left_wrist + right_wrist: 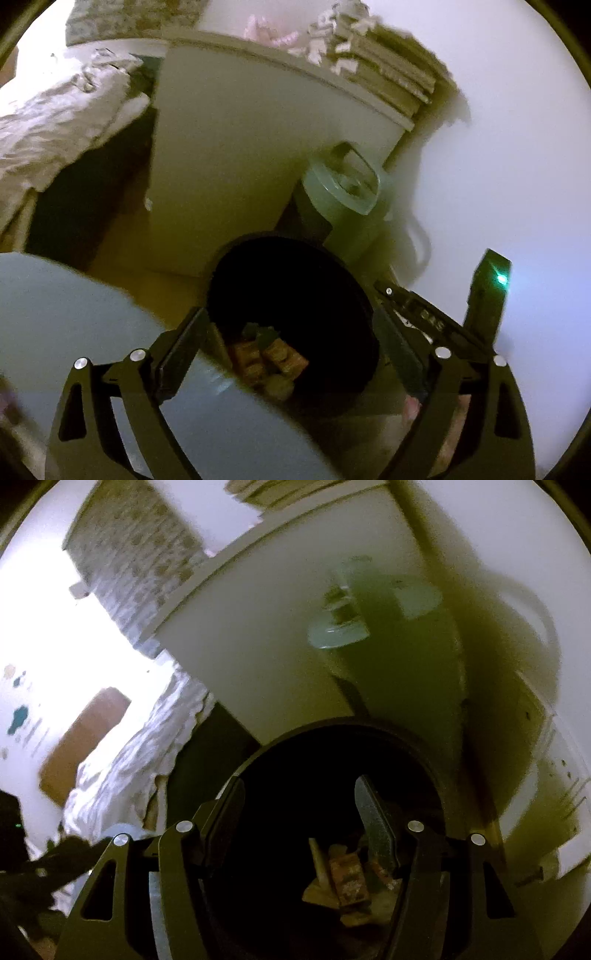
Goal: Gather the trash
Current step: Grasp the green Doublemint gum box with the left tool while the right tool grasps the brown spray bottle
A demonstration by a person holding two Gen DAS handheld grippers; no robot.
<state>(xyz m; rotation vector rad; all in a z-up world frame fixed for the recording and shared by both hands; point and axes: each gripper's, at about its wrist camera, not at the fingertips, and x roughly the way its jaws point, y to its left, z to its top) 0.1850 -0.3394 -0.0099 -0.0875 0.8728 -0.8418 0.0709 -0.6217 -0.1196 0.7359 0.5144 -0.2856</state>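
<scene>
Wrappers (pixel 349 884) lie inside the black bin (pixel 354 295) beneath your spread, empty left gripper (pixel 291 332) and right gripper (pixel 299 808); a cabinet (pixel 240 147) and green container (pixel 332 206) crowd behind it.

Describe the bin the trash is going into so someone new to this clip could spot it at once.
Start at the tall white cabinet against the wall. On the floor at its foot sits the black round bin, open-topped, with orange-brown wrappers inside. Unlike the smaller pale green lidded bin beside it, it is dark and has no lid.
</scene>
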